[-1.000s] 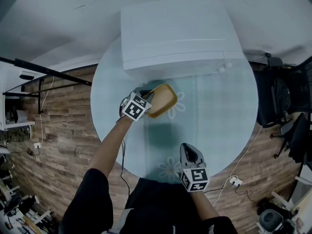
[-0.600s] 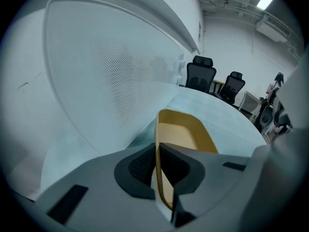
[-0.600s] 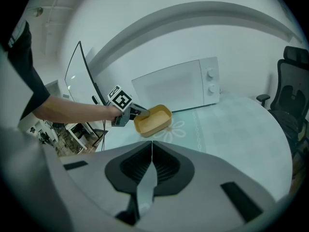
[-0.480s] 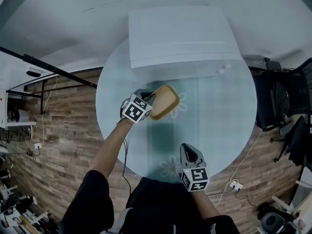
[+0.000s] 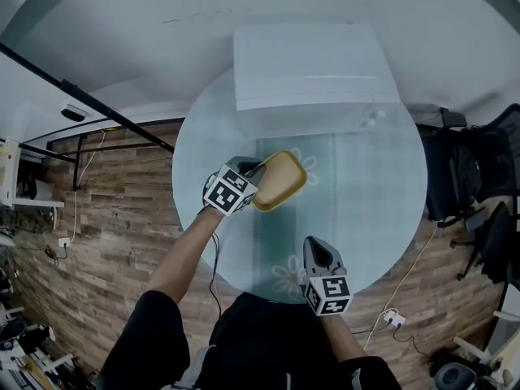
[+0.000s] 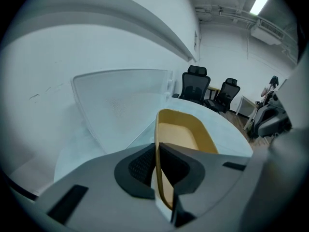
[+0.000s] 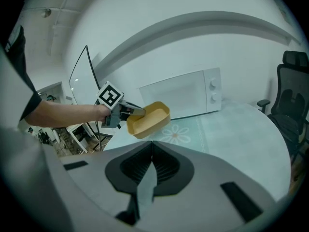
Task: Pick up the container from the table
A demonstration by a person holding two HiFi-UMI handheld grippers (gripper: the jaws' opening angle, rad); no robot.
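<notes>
The yellow container [image 5: 281,179] is an oblong shallow tub, and it hangs above the round glass table [image 5: 370,193] with a shadow under it. My left gripper [image 5: 253,171] is shut on its near left rim. In the left gripper view the rim [image 6: 157,129] is pinched between the pads and the tub [image 6: 181,134] reaches away from me. The right gripper view shows the container [image 7: 148,120] clear of the table, held by the left gripper [image 7: 132,111]. My right gripper [image 5: 315,247] stays over the table's near edge, shut [image 7: 152,146] with nothing in it.
A white microwave [image 5: 305,67] stands at the back of the table, behind the container. A pale mat with flower prints [image 5: 301,218] lies under and in front of the tub. Black office chairs [image 5: 471,177] stand to the right on the wooden floor.
The left gripper has risen with the container, which now looks larger and sits further right in the head view. The right gripper has barely shifted.
</notes>
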